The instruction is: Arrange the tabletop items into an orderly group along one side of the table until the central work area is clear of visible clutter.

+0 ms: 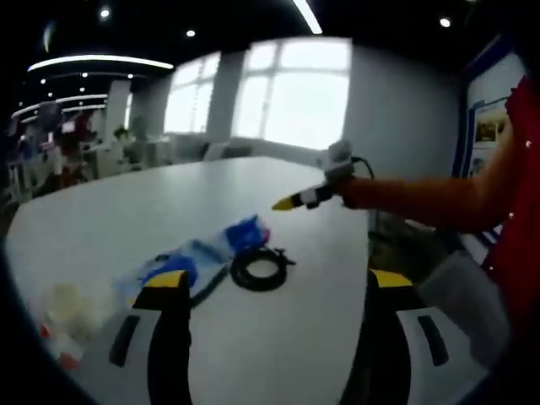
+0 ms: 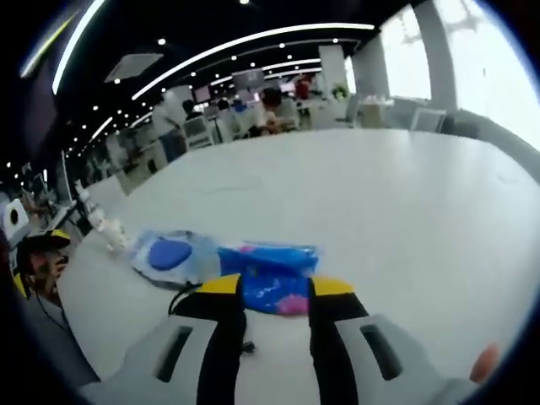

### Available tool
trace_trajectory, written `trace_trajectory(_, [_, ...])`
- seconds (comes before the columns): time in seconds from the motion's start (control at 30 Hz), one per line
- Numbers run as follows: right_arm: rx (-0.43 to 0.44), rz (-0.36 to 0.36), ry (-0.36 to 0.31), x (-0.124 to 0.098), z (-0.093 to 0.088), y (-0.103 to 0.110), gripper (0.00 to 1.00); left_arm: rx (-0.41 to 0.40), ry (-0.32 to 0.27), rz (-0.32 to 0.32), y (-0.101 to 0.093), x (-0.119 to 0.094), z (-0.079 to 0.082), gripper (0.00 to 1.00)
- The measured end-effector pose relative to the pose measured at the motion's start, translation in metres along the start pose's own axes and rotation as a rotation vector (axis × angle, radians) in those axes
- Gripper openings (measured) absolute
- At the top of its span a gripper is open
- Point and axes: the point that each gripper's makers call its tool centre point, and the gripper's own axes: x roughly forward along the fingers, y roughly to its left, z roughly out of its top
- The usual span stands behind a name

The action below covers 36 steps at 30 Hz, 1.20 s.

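- In the left gripper view, the left gripper (image 1: pixel 272 291) rides low over the white table (image 1: pixel 101 219), its two black, yellow-tipped jaws spread wide apart with nothing between them.
- Just beyond the left jaw tip lies a clear plastic bag with blue contents (image 1: pixel 196 256), and touching its right side is a coiled black cable (image 1: pixel 259 271).
- At the near left edge of the table sits a blurred pale packet with a red patch (image 1: pixel 63 316); what it is cannot be told.
- Farther off, the right gripper (image 1: pixel 310 197) hangs above the table, held by an arm in an orange-red sleeve (image 1: pixel 422 201); at this range its jaws look close together.
- In the right gripper view, the right gripper (image 2: pixel 276 291) has its jaws standing a narrow gap apart, gripping nothing, right above the blue bag (image 2: pixel 245 266).
- A small bottle-like object (image 2: pixel 114 239) stands at the table's left edge, past the bag.
- Beyond the table (image 2: pixel 380 202), an open office with ceiling light strips and bright windows stretches back.
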Motion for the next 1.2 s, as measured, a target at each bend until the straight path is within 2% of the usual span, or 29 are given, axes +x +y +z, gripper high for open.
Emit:
trace_trajectory(0.33, [-0.009,0.042,0.046,0.002,-0.018,0.016,0.30,0.027,0.125,-0.051,0.006,0.059,-0.032,0.82])
trace_trajectory(0.57, [-0.014,0.078,0.091,0.014,-0.034,0.021,0.30,0.012,0.176,-0.067,0.008,0.096,-0.047,0.79])
trace_trajectory(0.73, [-0.019,0.092,0.109,0.022,-0.038,0.022,0.30,-0.035,0.223,-0.080,0.011,0.120,-0.062,0.77])
trace_trajectory(0.93, [-0.049,0.102,0.135,0.029,-0.044,0.024,0.29,-0.098,0.230,-0.066,0.022,0.144,-0.066,0.72])
trace_trajectory(1.2, [-0.085,0.122,0.179,0.040,-0.056,0.027,0.27,-0.146,0.234,-0.041,0.032,0.162,-0.069,0.66])
